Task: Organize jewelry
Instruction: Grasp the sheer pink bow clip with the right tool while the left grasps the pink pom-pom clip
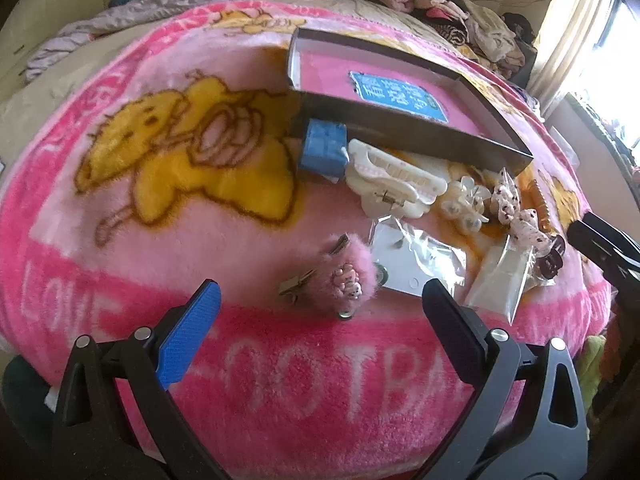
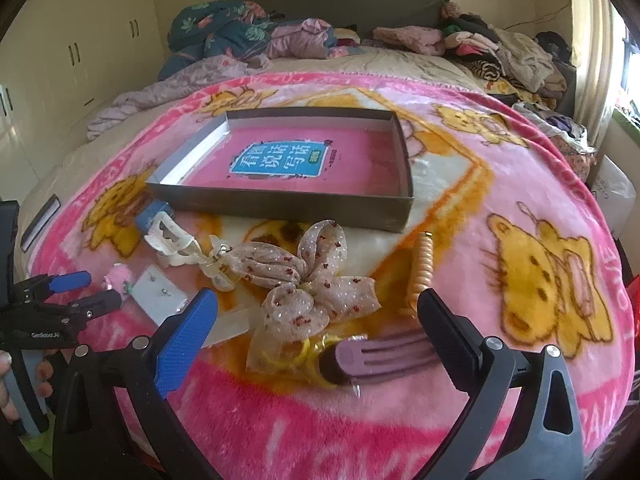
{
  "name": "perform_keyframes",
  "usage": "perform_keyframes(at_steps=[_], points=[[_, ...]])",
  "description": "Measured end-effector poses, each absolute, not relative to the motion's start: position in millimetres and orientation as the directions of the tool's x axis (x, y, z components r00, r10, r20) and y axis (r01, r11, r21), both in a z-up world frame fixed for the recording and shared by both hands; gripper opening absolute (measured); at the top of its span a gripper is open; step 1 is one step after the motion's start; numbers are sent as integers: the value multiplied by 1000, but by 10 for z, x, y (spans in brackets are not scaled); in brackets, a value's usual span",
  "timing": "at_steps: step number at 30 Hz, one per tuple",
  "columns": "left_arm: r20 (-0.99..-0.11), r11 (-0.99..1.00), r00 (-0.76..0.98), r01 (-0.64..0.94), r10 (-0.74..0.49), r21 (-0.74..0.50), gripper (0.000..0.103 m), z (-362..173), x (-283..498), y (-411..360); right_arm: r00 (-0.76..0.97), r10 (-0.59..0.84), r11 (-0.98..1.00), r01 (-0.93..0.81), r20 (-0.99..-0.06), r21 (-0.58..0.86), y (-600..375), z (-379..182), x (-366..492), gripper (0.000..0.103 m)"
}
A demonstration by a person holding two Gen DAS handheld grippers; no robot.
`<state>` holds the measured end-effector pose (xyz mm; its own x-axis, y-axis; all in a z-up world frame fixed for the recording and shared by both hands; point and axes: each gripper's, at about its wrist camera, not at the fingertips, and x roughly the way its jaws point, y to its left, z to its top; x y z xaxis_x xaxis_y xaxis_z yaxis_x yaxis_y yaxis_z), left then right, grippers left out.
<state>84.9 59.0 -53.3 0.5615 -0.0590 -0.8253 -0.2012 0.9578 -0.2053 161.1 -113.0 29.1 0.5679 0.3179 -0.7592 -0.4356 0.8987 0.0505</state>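
Note:
My left gripper (image 1: pixel 320 292) is open just above the pink blanket, with a fluffy pink hair clip (image 1: pixel 348 276) lying between and just ahead of its fingers. Beyond the clip lie an earring card in plastic (image 1: pixel 412 264), a white claw clip (image 1: pixel 392 188) and a small blue box (image 1: pixel 324 152). My right gripper (image 2: pixel 318 300) is also open, and a spotted fabric bow (image 2: pixel 312 284) sits between its fingertips. A purple clip (image 2: pixel 380 356) lies by its right finger, near an amber spiral clip (image 2: pixel 422 276). The shallow grey box (image 2: pixel 280 200) stands behind both.
The box holds a pink book with a blue label (image 2: pixel 280 162). Everything rests on a pink cartoon blanket (image 2: pixel 520 208) over a bed. Piled clothes (image 2: pixel 480 48) line the far side, wardrobes (image 2: pixel 80 48) stand left. A hand (image 2: pixel 24 380) holds the left gripper (image 2: pixel 104 289).

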Motion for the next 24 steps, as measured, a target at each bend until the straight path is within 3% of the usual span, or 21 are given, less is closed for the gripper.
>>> perform_keyframes(at_steps=[9,13,14,17,18,20,24], points=[[-827,965,557,-168,-78,-204,67,-652,957,603,518,321,878,-477,-793,44,-1015,81,1908,99],[-813,962,573,-154,-100,-227,45,-626,961,664,494,299,868,-495,-816,19,-915,-42,2046,97],[-811,961,576,-154,-103,-231,39,-619,961,680,487,297,865,-501,-821,16,-894,-73,2077,89],[-801,957,586,-142,-124,-252,33,-595,954,729,457,299,857,-514,-838,26,-844,-148,2150,76],[-800,957,587,-140,-127,-255,33,-590,952,735,450,300,855,-518,-841,28,-831,-179,2169,73],[-794,955,593,-139,-132,-262,30,-565,943,770,431,308,849,-527,-848,41,-799,-227,2194,54],[-788,954,603,-143,-126,-262,28,-501,930,841,417,336,839,-540,-844,68,-767,-266,2213,35]])
